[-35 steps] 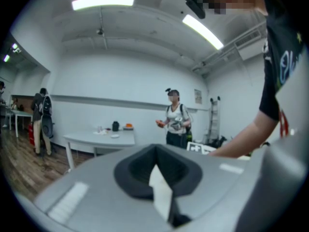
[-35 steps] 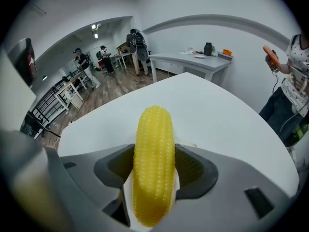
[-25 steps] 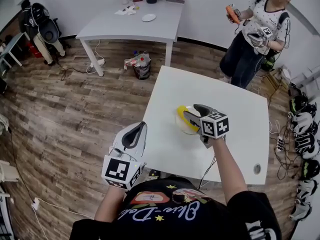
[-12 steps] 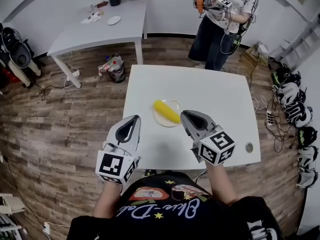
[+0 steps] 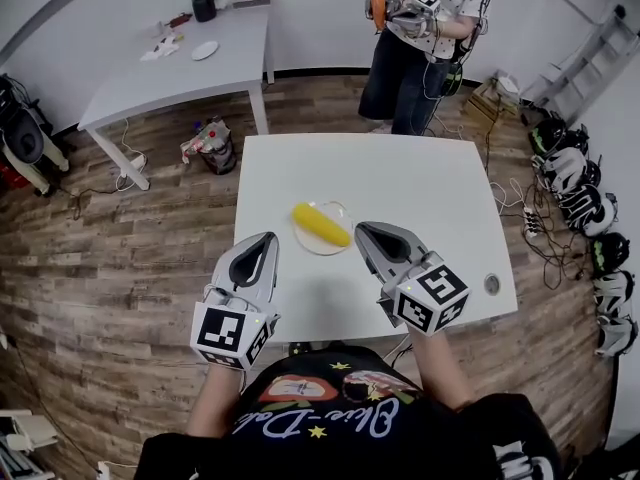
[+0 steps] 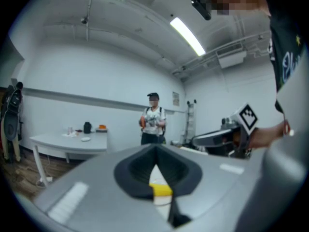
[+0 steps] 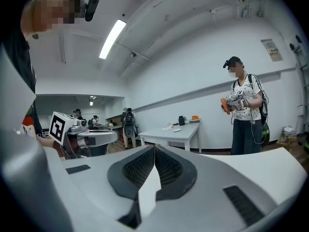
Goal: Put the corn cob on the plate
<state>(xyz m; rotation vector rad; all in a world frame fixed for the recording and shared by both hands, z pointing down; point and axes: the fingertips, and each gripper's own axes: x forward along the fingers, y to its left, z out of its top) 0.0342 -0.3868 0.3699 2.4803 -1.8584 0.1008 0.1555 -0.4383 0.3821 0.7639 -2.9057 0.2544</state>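
The yellow corn cob [image 5: 320, 225] lies on a clear plate [image 5: 336, 249] in the middle of the white table [image 5: 440, 193]. My right gripper [image 5: 362, 231] hovers just right of the plate, shut and empty, pointing at the far side. Just left of the plate, near the table's front left edge, my left gripper [image 5: 268, 238] is also shut with nothing in it. In the left gripper view a bit of the corn cob [image 6: 161, 190] shows through the notch below the shut jaws. The right gripper view shows only bare table beyond its shut jaws.
A person [image 5: 415, 28] stands at the table's far side holding orange grippers. A second table [image 5: 170, 73] with small items stands at the back left, a bag [image 5: 205, 143] on the floor beside it. Helmets and cables [image 5: 570, 178] line the right wall.
My right gripper left the corn cob on the plate, drew back toward me and upward, and shut. My left gripper shifted slightly. The head view swung.
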